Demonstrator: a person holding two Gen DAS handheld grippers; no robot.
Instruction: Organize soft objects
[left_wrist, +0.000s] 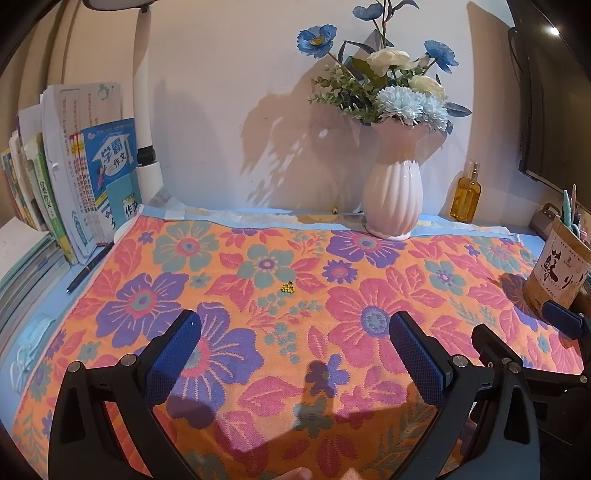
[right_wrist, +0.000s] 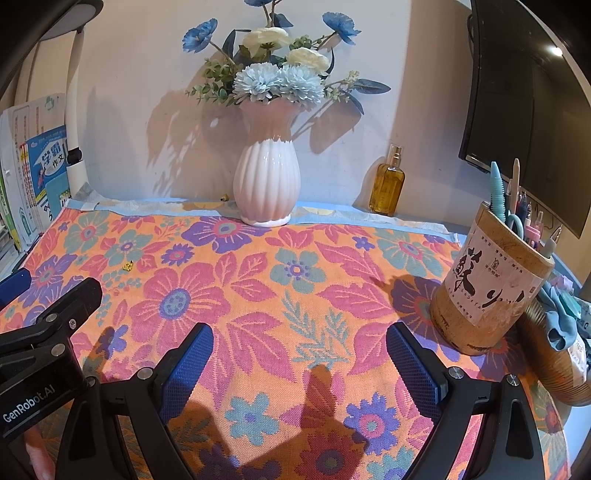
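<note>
A floral towel (left_wrist: 295, 295) in orange, pink and purple lies spread flat over the desk; it also shows in the right wrist view (right_wrist: 277, 288). My left gripper (left_wrist: 293, 325) hovers open and empty above the towel's near half. My right gripper (right_wrist: 299, 338) is open and empty too, above the towel's near right part. The right gripper shows at the right edge of the left wrist view (left_wrist: 524, 332), and the left gripper shows at the left edge of the right wrist view (right_wrist: 51, 291). A small cluster of gold beads (left_wrist: 287, 287) sits on the towel.
A white vase of flowers (left_wrist: 392, 192) stands on the towel's far edge. An amber bottle (left_wrist: 466, 197) is against the wall. A bamboo pen holder (right_wrist: 491, 284) stands at the right. Books (left_wrist: 74, 184), a lamp arm (left_wrist: 146, 110) and a pen (left_wrist: 88, 267) are at the left.
</note>
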